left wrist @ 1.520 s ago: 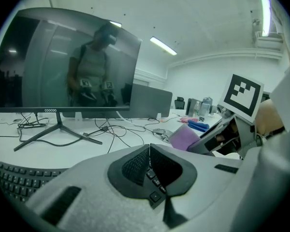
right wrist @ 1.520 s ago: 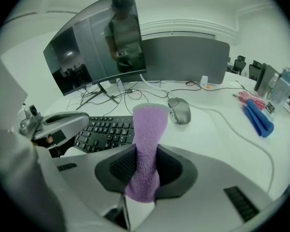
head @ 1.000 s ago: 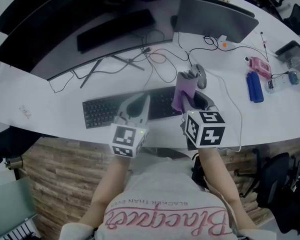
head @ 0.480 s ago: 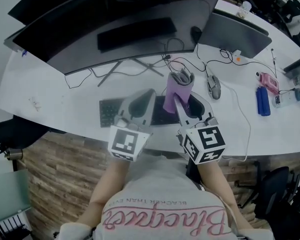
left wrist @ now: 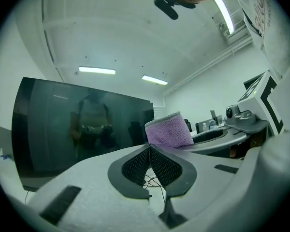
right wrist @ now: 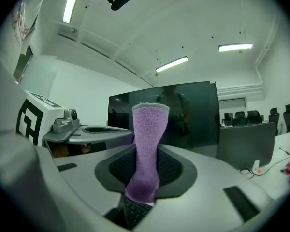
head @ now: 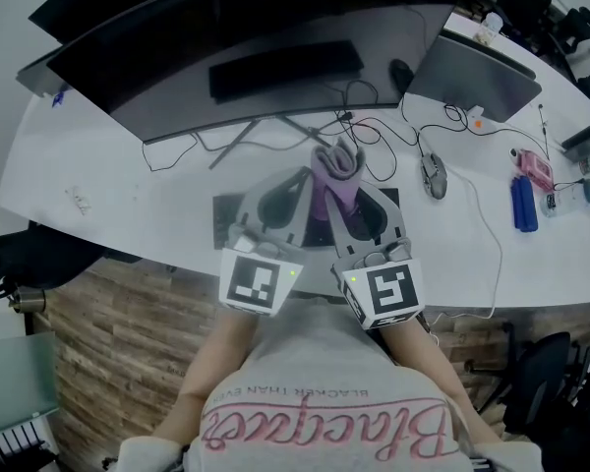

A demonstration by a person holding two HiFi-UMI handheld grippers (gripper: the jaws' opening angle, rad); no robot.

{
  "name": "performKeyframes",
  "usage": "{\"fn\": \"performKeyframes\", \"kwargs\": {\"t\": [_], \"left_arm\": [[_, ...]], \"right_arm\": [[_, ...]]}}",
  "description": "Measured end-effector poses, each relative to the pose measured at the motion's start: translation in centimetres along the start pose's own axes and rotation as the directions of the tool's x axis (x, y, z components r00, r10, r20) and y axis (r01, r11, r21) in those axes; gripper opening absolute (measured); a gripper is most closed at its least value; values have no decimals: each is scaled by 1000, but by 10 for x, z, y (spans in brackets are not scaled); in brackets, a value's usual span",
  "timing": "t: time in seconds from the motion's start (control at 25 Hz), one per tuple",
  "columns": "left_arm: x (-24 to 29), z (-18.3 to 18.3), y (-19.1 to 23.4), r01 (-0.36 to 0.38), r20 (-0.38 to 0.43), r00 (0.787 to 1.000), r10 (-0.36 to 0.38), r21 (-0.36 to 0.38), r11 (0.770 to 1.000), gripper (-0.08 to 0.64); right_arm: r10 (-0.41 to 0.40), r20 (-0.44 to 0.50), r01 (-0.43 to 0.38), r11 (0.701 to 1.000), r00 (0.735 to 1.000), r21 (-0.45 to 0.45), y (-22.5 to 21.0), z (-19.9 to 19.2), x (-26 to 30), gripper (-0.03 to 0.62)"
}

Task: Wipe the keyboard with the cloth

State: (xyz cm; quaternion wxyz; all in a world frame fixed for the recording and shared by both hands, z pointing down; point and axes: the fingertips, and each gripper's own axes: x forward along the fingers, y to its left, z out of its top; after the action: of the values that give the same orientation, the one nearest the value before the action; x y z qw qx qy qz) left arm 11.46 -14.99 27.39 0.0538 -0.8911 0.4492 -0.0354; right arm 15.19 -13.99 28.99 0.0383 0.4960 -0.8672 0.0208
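Between the fingers of the right gripper (right wrist: 145, 151) a purple cloth (right wrist: 147, 144) is pinched, the fingers closed tight on it. One end of the cloth stands up past the fingertips and the other bunches below the pads. Under it, in the right gripper view, a few keys of the keyboard (right wrist: 135, 212) show through the gap. From the head view the cloth (head: 334, 177) is held up above the keyboard (head: 226, 214), which lies on the white counter (head: 128, 200) and is mostly covered by the two grippers.

Just beside it, the left gripper (left wrist: 149, 147) has its fingers pressed together with nothing between them. The cloth shows just to the right of its tip; whether they touch cannot be told.

Both grippers point forward and tilt upward, so their cameras take in the ceiling lights. They sit side by side, tips angled toward each other. Bare forearms (head: 211, 362) rise from the person's chest to the marker cubes (head: 258, 280).

Behind the keyboard stands a wide curved monitor (head: 256, 57), and a mouse (head: 433, 177) lies to the right.
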Motion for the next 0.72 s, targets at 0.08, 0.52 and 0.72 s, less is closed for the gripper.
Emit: {"fn": "performKeyframes", "kwargs": {"t": [0.08,0.52,0.72], "left_arm": [[-3,0,2,-6,3,1000,6,1,1000,5],[-8,5,9,-28,51,998,28,-6,1000,5],[-7,9,9,-48,64,997,46,34,998,5]], "right_arm": [[-5,-3,5,1000,1000,-4,3,-1,2,87],[18,35,-17,999,999,-40,10,4,8,87],[15,25,-14,999,1000,-32,11,3,9,87]]}}
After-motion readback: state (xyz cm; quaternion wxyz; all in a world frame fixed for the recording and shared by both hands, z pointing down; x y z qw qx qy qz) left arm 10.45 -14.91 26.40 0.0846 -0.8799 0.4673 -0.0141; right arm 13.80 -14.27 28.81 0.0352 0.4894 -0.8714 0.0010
